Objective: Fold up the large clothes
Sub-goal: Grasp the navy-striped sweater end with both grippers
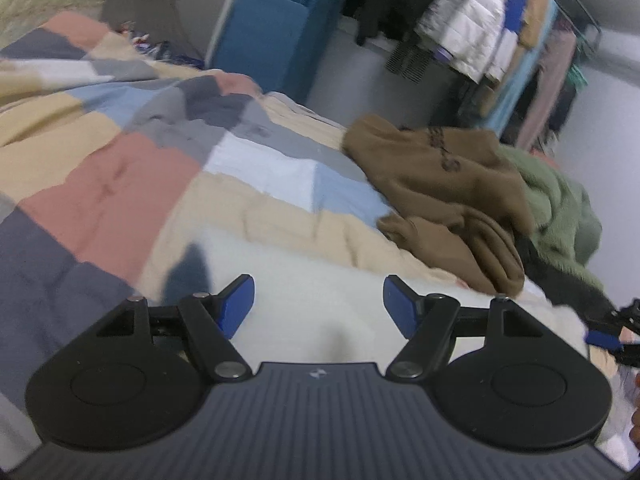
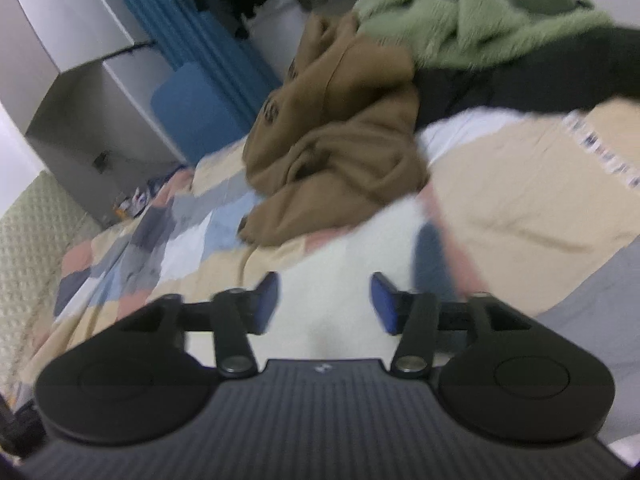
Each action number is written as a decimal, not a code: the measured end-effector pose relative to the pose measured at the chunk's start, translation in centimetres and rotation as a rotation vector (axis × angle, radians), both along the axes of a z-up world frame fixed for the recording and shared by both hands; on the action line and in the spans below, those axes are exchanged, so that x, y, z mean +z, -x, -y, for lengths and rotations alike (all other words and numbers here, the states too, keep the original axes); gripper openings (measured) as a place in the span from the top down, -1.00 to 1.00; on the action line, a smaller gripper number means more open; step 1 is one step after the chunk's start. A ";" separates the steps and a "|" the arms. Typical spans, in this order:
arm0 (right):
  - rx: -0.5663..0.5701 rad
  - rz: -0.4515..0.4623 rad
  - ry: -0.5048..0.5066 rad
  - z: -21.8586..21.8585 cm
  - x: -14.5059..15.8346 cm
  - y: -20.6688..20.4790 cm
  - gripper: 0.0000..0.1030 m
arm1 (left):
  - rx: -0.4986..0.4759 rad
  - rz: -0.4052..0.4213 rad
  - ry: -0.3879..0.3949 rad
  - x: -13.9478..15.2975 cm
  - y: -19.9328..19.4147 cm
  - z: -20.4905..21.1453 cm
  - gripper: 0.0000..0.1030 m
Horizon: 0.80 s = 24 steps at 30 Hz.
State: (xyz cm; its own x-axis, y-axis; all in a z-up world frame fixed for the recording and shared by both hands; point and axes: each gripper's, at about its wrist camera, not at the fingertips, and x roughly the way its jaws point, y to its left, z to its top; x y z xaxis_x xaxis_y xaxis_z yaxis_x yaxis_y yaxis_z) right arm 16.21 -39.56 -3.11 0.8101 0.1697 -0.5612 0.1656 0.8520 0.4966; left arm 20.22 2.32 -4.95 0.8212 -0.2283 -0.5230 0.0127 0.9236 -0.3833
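Note:
A white fleecy garment (image 1: 320, 264) lies on the bed right under my left gripper (image 1: 319, 296), which is open with nothing between its blue pads. In the right wrist view the same white garment (image 2: 332, 260) lies below my right gripper (image 2: 325, 296), also open and empty. A crumpled brown garment (image 1: 440, 184) (image 2: 340, 140) is heaped just beyond the white one. Behind it lie a green fuzzy garment (image 1: 560, 208) (image 2: 480, 12) and a black one (image 2: 540, 72). Part of the right gripper (image 1: 612, 332) shows at the right edge of the left wrist view.
The bed carries a patchwork quilt (image 1: 112, 152) (image 2: 140, 248) of pink, beige, blue and grey squares. A blue chair (image 1: 260, 40) (image 2: 192, 100) stands past the bed. A rack of hanging clothes (image 1: 500, 32) fills the far right. A grey cabinet (image 2: 92, 92) stands by the wall.

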 end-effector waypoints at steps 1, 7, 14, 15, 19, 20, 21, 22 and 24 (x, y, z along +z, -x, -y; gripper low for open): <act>-0.019 0.011 0.012 0.4 0.2 0.2 -0.48 | 0.019 -0.003 0.005 0.0 0.1 -0.5 -0.47; -0.082 -0.003 0.065 2.6 0.0 -0.3 -0.48 | 0.089 -0.019 0.025 -0.4 -0.1 -2.0 -0.48; -0.079 -0.094 -0.020 4.1 -2.6 -1.9 -0.47 | 0.183 -0.024 -0.129 -1.0 0.1 -1.0 -0.48; -0.070 -0.107 -0.039 4.1 -2.9 -2.2 -0.47 | 0.196 -0.030 -0.137 -1.2 0.0 -1.1 -0.48; -0.038 -0.141 -0.091 3.8 -3.9 -3.2 -0.29 | 0.195 -0.104 -0.080 -2.9 -1.2 -2.0 -0.46; -0.026 -0.148 -0.106 3.7 -4.2 -3.4 -0.19 | 0.192 -0.111 -0.053 -3.1 -1.3 -2.2 -0.42; -0.017 -0.154 -0.117 3.5 -4.3 -3.6 -0.04 | 0.185 -0.113 -0.031 -3.2 -1.4 -2.4 -0.31; -0.013 -0.156 -0.120 3.3 -4.4 -3.6 0.09 | 0.177 -0.115 -0.014 -3.2 -1.5 -2.6 -0.25; -0.001 -0.147 -0.099 2.9 -3.9 -3.5 0.33 | 0.167 -0.102 -0.005 -3.0 -1.4 -2.7 0.14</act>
